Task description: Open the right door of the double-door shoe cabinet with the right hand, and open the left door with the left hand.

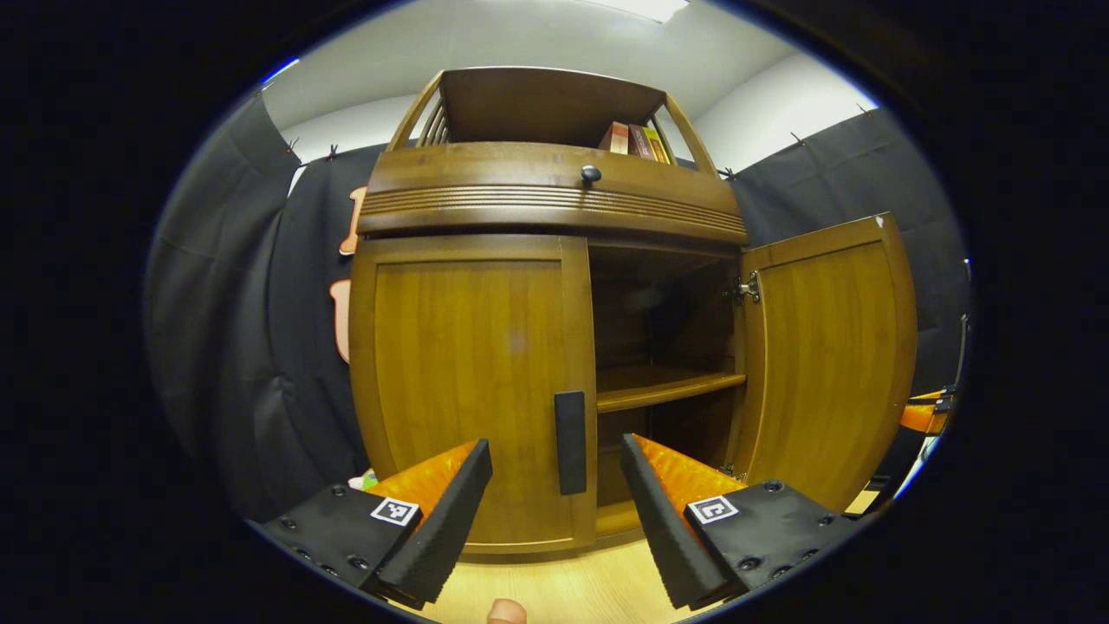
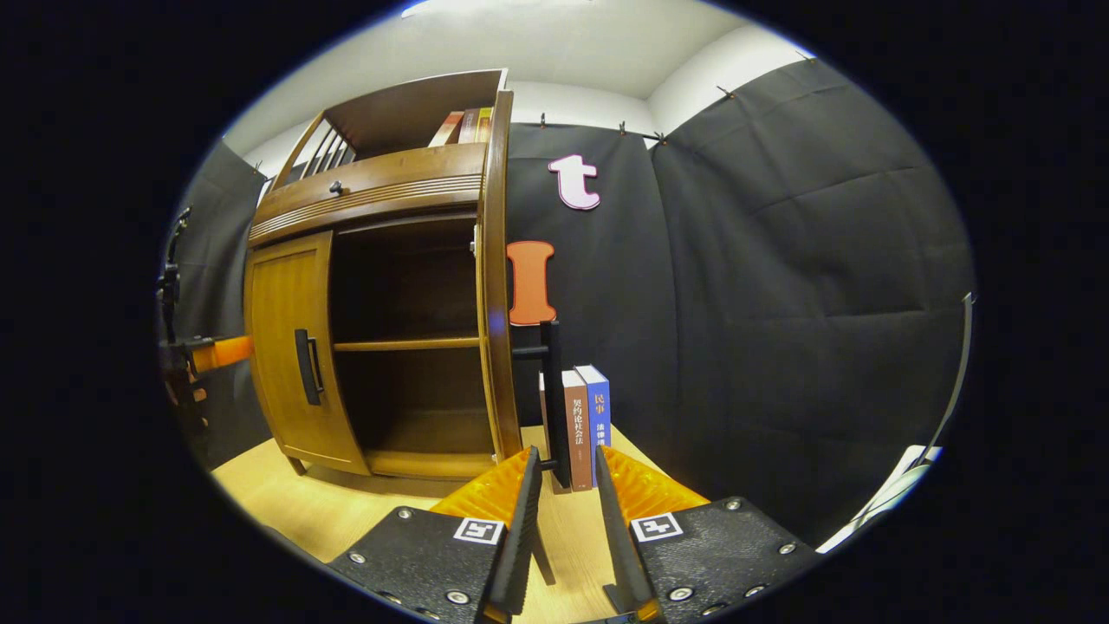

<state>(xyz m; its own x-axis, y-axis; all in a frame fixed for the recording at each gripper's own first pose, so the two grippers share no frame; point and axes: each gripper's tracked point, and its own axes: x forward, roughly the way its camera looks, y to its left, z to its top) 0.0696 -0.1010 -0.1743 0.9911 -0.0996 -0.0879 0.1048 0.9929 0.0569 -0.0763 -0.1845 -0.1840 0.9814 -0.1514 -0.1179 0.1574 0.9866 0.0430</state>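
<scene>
Honey-brown wood makes up the double-door shoe cabinet (image 1: 554, 199), which stands on a pale table against the black cloth. Its right door (image 1: 832, 355) is swung wide; the left door (image 1: 472, 390) is shut, its black vertical bar handle (image 1: 570, 442) at the inner edge. The left gripper (image 1: 554, 511) hovers before that handle, fingers wide apart. The right gripper (image 2: 563, 511) sits at the open door's black handle (image 2: 552, 403), fingers narrowly apart; whether they pinch it, I cannot tell. The doors look rigid and hinge-bound, probably light; the bar is the place to grip. Upright books (image 2: 585, 425) stand beyond.
</scene>
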